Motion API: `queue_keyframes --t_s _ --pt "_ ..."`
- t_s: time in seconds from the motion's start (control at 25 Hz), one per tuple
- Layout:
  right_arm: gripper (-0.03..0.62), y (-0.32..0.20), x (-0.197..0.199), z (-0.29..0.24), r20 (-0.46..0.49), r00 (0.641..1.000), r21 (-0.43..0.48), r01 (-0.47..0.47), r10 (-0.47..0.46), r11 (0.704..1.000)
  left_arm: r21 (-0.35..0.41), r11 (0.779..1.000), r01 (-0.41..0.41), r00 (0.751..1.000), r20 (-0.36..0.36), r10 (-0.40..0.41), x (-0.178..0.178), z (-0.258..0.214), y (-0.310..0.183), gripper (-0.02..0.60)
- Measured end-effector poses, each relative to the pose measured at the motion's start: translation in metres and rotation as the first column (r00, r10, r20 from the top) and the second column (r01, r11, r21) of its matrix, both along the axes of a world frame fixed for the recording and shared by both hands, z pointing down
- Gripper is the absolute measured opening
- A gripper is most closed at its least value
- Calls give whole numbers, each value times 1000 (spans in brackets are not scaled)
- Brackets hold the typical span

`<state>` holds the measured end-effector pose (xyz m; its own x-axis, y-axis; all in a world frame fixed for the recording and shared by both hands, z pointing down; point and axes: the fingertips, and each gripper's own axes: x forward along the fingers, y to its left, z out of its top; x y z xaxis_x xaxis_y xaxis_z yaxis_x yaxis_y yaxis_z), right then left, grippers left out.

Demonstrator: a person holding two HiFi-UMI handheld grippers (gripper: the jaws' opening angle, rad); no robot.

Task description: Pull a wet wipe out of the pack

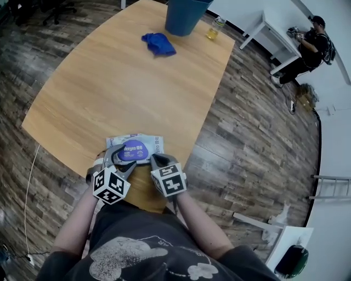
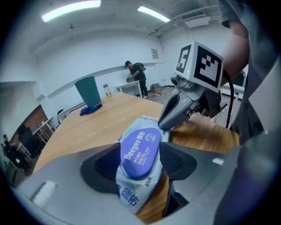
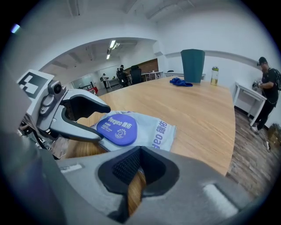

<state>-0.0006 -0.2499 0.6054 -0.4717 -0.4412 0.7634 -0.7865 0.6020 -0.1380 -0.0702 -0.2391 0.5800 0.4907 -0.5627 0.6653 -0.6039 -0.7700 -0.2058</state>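
Two jaws of left gripper [image 2: 140,163] flanking wipe pack [image 2: 137,149], unclear overhead

Pale wipe pack [image 1: 154,143] (purple lid [image 1: 134,150]), blue cloth [image 1: 159,44], teal bin [image 1: 184,16]

It looked like an open office — a big table [image 1: 109,93] on plank floor [image 1: 258,142], strip lights [image 2: 70,9] above it, a white desk [image 1: 271,35] and a person [image 1: 310,46] beyond its far corner.
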Motion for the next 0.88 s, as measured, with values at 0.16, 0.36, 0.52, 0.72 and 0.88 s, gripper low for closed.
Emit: queue_keyframes --t_s 0.16,0.36,0.52,0.72,0.88 --pt "-9 0 0 -2 2 1000 -6 0 0 1000 -42 996 -77 997 22 78 5 11 -7 331" --pt "-9 -1 2 0 0 1000 -13 -13 13 1000 -90 990 -108 994 -12 107 5 14 -13 379" --pt "-9 -1 2 1 -1 1000 -22 -13 13 1000 -109 979 -174 984 15 177 9 18 -13 374" --pt "-9 0 1 2 0 1000 -26 0 0 1000 -150 967 -204 978 6 208 10 22 -11 350" --pt "-9 -1 1 1 17 1000 -27 -8 9 1000 -217 953 -211 977 -23 211 10 22 -13 347"
